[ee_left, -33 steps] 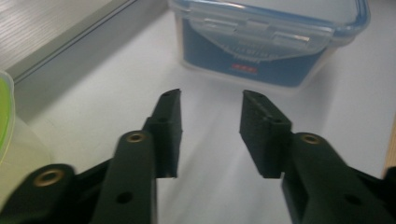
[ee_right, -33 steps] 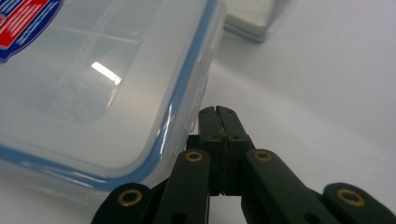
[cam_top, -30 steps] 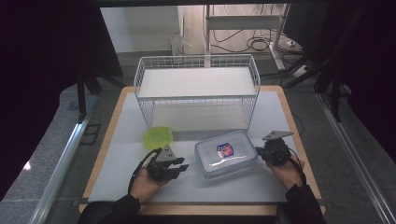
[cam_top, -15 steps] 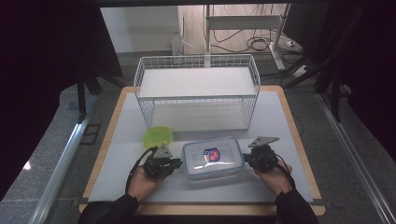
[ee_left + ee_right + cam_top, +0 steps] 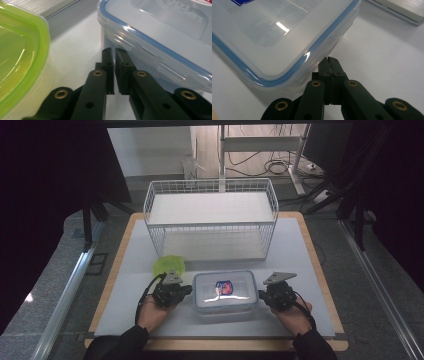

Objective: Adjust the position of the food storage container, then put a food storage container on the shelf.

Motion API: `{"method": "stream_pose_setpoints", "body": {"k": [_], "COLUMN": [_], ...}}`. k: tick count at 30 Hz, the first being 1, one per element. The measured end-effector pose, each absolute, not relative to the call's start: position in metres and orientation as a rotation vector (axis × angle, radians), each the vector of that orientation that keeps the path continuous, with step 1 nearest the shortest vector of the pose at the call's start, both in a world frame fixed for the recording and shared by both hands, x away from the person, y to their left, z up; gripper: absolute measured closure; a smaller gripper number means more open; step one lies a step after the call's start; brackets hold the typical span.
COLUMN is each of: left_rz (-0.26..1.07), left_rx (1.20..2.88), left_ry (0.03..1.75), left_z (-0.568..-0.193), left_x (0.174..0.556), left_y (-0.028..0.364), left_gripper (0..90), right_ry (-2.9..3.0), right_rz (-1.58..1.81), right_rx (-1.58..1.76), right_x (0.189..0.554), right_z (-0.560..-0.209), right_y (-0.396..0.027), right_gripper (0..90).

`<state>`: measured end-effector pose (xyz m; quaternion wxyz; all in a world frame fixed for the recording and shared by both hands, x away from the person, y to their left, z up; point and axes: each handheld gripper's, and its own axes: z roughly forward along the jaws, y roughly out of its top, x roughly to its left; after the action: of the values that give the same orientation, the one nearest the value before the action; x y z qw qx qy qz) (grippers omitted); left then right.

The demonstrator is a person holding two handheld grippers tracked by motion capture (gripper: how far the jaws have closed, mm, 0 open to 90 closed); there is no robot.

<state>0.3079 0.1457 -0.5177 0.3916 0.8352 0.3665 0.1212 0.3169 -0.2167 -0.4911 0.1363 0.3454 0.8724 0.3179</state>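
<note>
1. The clear lidded box (image 5: 226, 291) lies on the near part of the white table (image 5: 300, 250), its long axis running left to right, squarely between both hands.
2. The left gripper (image 5: 186, 290) sits at the box's left end, its jaws having just been closing; now nearly together with nothing between them, the tips just beside the box wall (image 5: 140, 50).
3. The right gripper (image 5: 262, 296) is clenched on nothing, tips against the box's right end (image 5: 329, 47).
4. Both hands look equally near, so a two-sided squeeze or push seems to be the step in hand.
5. A green container (image 5: 169, 266) stands just beside the left gripper, crowding it.
6. The wire basket (image 5: 210, 227) stands beyond, well apart.
</note>
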Motion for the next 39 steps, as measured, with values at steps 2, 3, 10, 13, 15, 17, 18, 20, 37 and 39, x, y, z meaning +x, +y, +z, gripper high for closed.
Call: {"method": "stream_pose_setpoints", "body": {"k": [2, 3, 10, 13, 15, 17, 18, 20, 37, 39], "left_rz": [0.308, 0.320, 0.369, 0.394, 0.374, 0.342, 0.331, 0.325, 0.138, 0.120], "left_rx": [2.109, 2.105, 2.077, 2.066, 2.045, 2.035, 2.036, 2.028, 2.040, 2.040], "left_ry": [0.935, 0.942, 0.933, 0.908, 0.898, 0.902, 0.898, 0.891, 0.863, 0.871], "left_z": [-0.516, -0.514, -0.508, -0.506, -0.507, -0.508, -0.508, -0.507, -0.504, -0.504], "left_x": [0.307, 0.304, 0.287, 0.279, 0.277, 0.276, 0.276, 0.276, 0.282, 0.283], "left_y": [0.149, 0.151, 0.161, 0.166, 0.169, 0.171, 0.172, 0.172, 0.155, 0.153], "left_gripper": [80.6, 78.0, 48.7, 36.2, 22.1, 20.2, 20.2, 14.5, 2.7, 1.9], "right_ry": [2.528, 2.513, 2.420, 2.402, 2.409, 2.414, 2.414, 2.413, 2.439, 2.445], "right_rz": [0.934, 0.925, 1.034, 1.062, 1.083, 1.097, 1.097, 1.106, 1.188, 1.193], "right_rx": [0.998, 0.992, 1.046, 1.041, 1.013, 1.004, 1.004, 1.010, 0.978, 0.976], "right_x": [0.319, 0.319, 0.324, 0.323, 0.321, 0.321, 0.321, 0.321, 0.321, 0.322], "right_z": [-0.490, -0.489, -0.479, -0.477, -0.477, -0.478, -0.478, -0.479, -0.472, -0.472], "right_y": [-0.219, -0.221, -0.248, -0.252, -0.252, -0.251, -0.251, -0.251, -0.239, -0.238], "right_gripper": [89.7, 87.3, 60.7, 46.5, 34.2, 28.5, 28.5, 22.7, 6.7, 6.7]}}
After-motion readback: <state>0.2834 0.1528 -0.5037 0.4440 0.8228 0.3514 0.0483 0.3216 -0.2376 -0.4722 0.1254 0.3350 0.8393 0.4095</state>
